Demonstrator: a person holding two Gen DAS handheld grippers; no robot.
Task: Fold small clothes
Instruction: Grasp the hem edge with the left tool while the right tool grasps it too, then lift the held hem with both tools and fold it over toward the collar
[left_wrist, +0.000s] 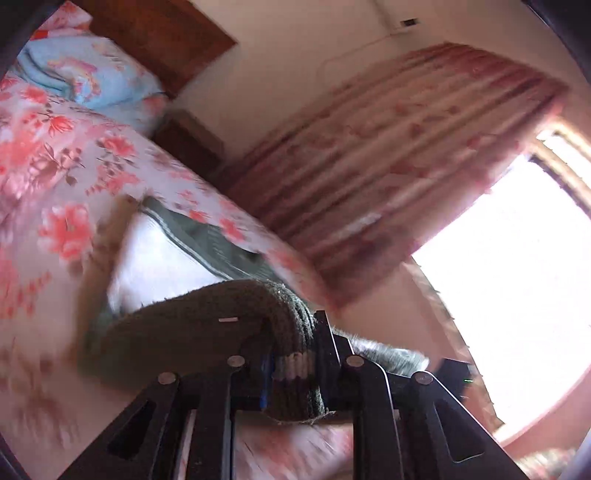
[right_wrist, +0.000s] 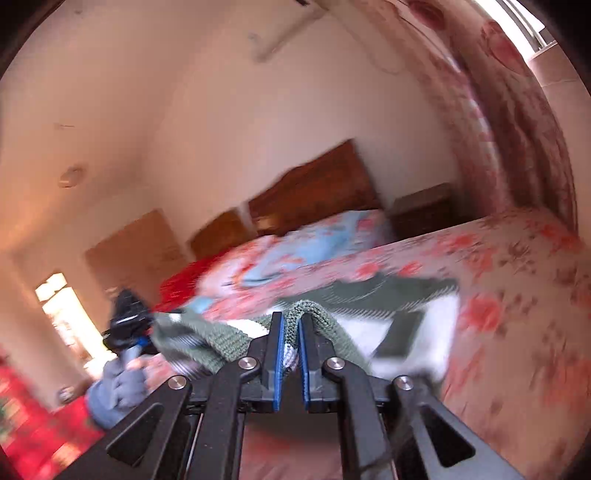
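A small green knitted sweater (left_wrist: 192, 332) with a white body and striped trim lies partly on the floral bedsheet (left_wrist: 55, 166). My left gripper (left_wrist: 295, 354) is shut on its ribbed green edge and holds it lifted. My right gripper (right_wrist: 290, 325) is shut on another green knitted edge of the same sweater (right_wrist: 388, 295), which trails over the bedsheet (right_wrist: 517, 295). The left gripper (right_wrist: 127, 325) shows at the left of the right wrist view, held by a gloved hand. Both views are blurred.
A blue floral pillow (left_wrist: 85, 74) and wooden headboard (right_wrist: 314, 192) are at the bed's head. A nightstand (right_wrist: 421, 214) stands beside it. A floral curtain (left_wrist: 388, 166) hangs by a bright window (left_wrist: 517, 277). A red blanket (right_wrist: 184, 280) lies at the bed's far side.
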